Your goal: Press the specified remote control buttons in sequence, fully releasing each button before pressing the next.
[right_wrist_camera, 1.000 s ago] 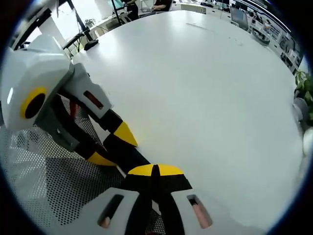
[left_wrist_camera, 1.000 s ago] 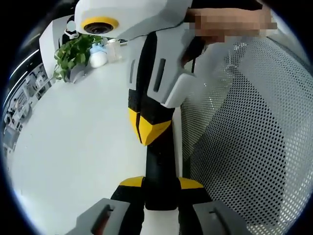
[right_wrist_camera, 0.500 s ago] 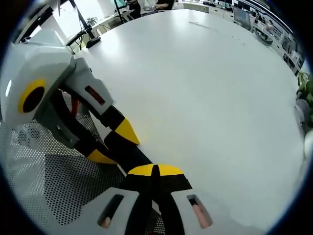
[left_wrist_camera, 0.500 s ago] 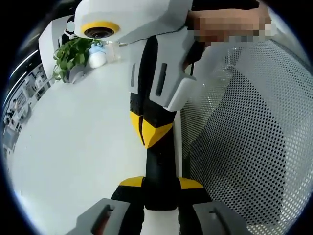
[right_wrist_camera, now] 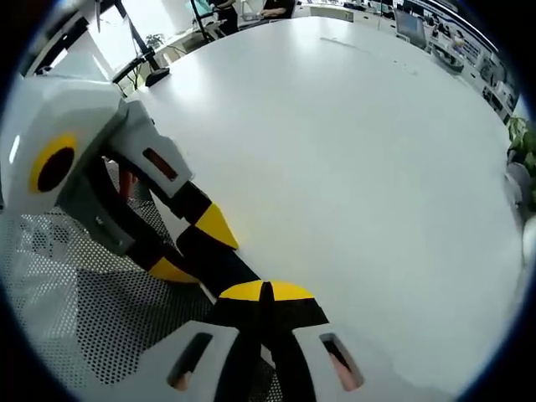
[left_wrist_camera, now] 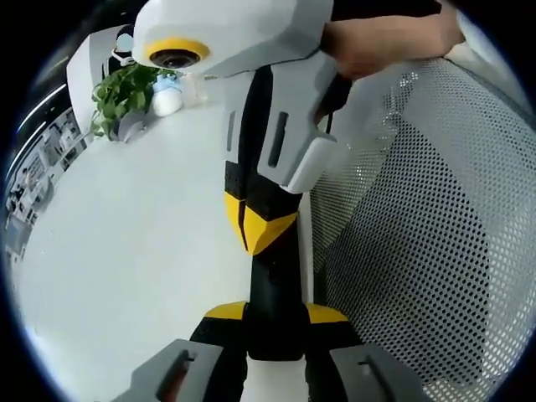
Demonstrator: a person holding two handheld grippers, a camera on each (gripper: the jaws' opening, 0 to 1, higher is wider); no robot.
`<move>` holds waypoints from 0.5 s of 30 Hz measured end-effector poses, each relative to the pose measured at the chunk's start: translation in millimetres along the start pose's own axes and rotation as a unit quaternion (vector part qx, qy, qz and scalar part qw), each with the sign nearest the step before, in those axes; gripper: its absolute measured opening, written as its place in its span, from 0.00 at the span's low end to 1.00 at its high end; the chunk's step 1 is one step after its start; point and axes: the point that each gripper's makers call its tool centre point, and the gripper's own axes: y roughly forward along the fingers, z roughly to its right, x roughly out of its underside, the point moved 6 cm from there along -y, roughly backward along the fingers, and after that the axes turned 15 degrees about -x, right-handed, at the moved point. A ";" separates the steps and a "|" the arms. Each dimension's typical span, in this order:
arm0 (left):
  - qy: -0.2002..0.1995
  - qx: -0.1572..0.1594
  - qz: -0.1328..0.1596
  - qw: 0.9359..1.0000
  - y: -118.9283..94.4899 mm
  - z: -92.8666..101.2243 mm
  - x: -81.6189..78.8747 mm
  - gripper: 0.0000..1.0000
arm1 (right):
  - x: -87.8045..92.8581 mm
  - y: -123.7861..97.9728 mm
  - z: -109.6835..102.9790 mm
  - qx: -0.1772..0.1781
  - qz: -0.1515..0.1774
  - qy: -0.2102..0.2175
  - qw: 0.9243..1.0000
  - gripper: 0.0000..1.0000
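Left gripper (left_wrist_camera: pixel 272 322) clamps remote (left_wrist_camera: pixel 272 293); right gripper (right_wrist_camera: pixel 266 295), jaws together, tip on it mid-press. Next: lift fully clear.

A broad white desk (right_wrist_camera: pixel 360 167) runs beside a perforated mesh chair back (left_wrist_camera: pixel 419 251), with a leafy potted plant (left_wrist_camera: pixel 121 92) and a small white bottle (left_wrist_camera: pixel 167 99) at its far edge.
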 end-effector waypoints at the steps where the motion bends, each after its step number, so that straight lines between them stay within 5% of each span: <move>1: 0.000 0.000 0.000 1.000 0.2 -0.2 0.0 0.24 | -0.4 0.3 -0.2 0.001 -0.002 0.000 1.000 0.00; 15: -0.005 -0.003 0.001 1.000 1.0 -0.6 -0.3 0.24 | 0.8 -0.7 2.0 -0.008 0.007 0.008 1.000 0.00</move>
